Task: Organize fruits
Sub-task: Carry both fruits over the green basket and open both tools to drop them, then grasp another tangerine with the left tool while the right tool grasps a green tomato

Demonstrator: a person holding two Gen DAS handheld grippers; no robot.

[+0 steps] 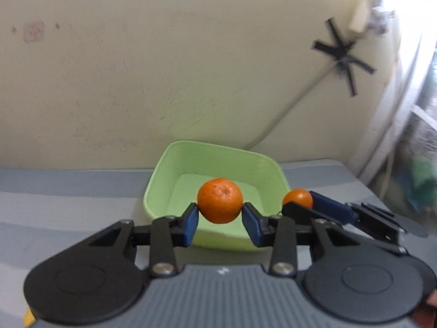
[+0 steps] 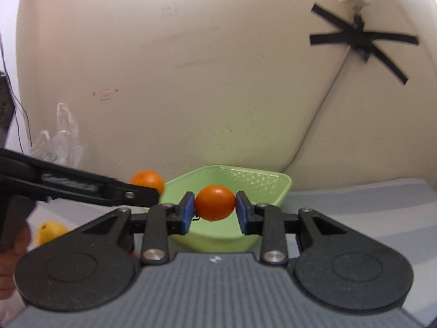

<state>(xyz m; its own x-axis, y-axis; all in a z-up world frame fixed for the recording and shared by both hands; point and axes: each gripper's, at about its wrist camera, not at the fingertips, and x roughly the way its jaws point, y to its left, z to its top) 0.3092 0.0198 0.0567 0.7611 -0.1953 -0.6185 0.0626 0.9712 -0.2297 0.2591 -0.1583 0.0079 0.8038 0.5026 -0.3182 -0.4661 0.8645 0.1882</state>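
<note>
**Inspector A:** Left wrist view first. Container on record: one light green tub, square with rounded corners, standing on the grey striped surface close to the cream wall. What I can see of its floor is bare; the near part is hidden behind the fruit and the fingers.

**Inspector B:** Confirmed from the right wrist view. Same green tub, textured inner wall, nothing visible lying inside.

**Inspector A:** Left gripper: jaws drawn in narrow, blue pads pressing both sides of an orange. That fruit hangs in front of the tub, clear of the surface. Whether it is over the opening or short of the rim, I cannot tell.

**Inspector B:** Right gripper: likewise clamped, pads tight on a smaller, smoother orange fruit, held at the tub's near side. In your view it enters from the right, its fruit beside the tub's right corner.

**Inspector A:** The two grippers sit near each other, not touching.

**Inspector B:** Other items: a yellow fruit lying on the surface at lower left, well apart from the tub, and crumpled clear plastic against the wall.
</note>
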